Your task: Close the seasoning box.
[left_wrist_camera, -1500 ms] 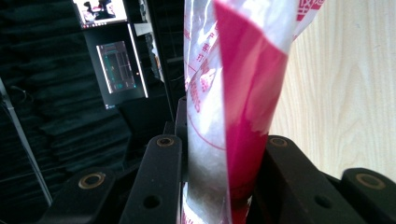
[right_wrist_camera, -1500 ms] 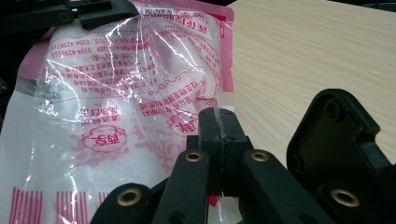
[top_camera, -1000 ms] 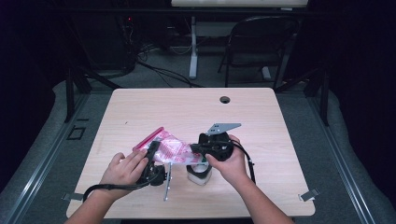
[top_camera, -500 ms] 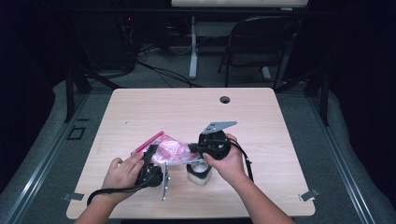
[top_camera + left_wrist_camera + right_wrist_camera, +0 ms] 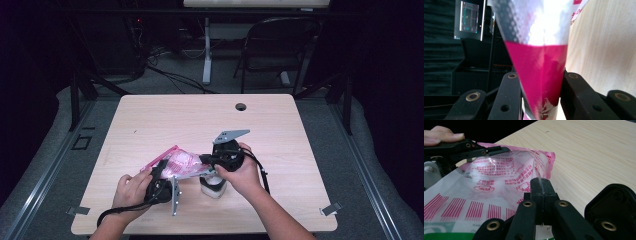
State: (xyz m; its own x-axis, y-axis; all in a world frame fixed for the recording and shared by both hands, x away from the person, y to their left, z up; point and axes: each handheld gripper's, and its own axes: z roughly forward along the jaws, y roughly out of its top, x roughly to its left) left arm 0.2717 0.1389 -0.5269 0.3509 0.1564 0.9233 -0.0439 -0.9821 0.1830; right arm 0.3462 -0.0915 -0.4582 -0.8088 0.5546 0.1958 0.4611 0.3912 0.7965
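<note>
Both tools pinch the pink printed plastic bag near the counter's front edge. The right tool is pressed together on the film; the left tool clamps a folded edge. Pull apart gently and evenly to open it without tearing.

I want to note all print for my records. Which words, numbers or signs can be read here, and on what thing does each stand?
Plastic bag: rows of pink characters and pink bar stripes, too blurred and creased to read.
Bag's pink edge: white print, cut off, unreadable.
Nothing else carries readable print.

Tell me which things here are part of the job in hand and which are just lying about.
In the job:
pink plastic bag
left gripper
right gripper

Lying about:
white container by the right hand
folding chair beyond the table
</note>
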